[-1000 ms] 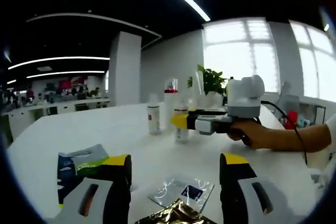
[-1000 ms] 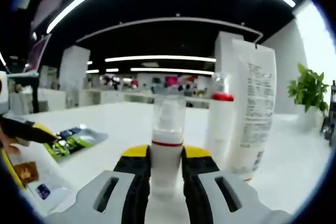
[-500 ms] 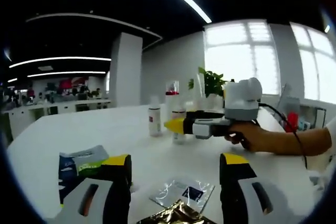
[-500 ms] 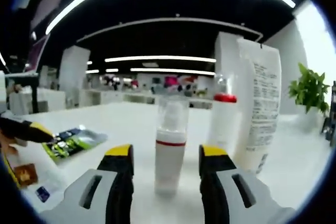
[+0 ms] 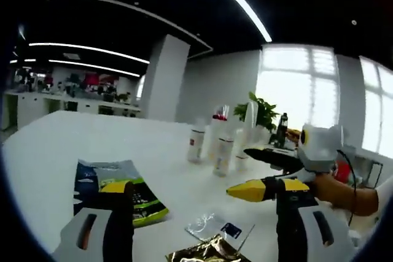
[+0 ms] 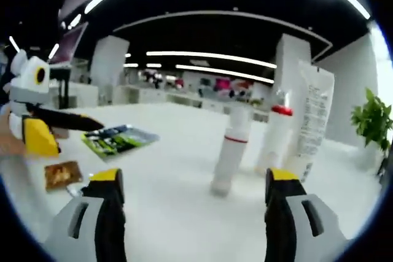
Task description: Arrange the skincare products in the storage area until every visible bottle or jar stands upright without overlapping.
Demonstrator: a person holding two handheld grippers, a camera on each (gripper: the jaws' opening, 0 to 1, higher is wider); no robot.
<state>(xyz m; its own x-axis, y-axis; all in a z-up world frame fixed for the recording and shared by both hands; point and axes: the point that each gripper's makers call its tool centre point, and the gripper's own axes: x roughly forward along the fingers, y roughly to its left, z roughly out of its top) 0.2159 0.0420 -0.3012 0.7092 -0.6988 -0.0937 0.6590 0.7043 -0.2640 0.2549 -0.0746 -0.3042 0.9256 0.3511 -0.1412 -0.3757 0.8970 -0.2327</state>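
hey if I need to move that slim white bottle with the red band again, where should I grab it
Grip the slim white bottle with the red band around its lower white body, below the band, coming in level from the front with the open right gripper. It stands upright, and the tall white tube crowds its far side.

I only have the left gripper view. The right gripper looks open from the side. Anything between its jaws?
Observer: No. In the right gripper view the right gripper is open and holds nothing. The red-banded bottle stands upright on the table beyond its jaws.
Operator: Is that bottle touching its neighbours?
Observer: No. A strip of table shows between it and the red-capped bottle, which stands beside the tall white tube.
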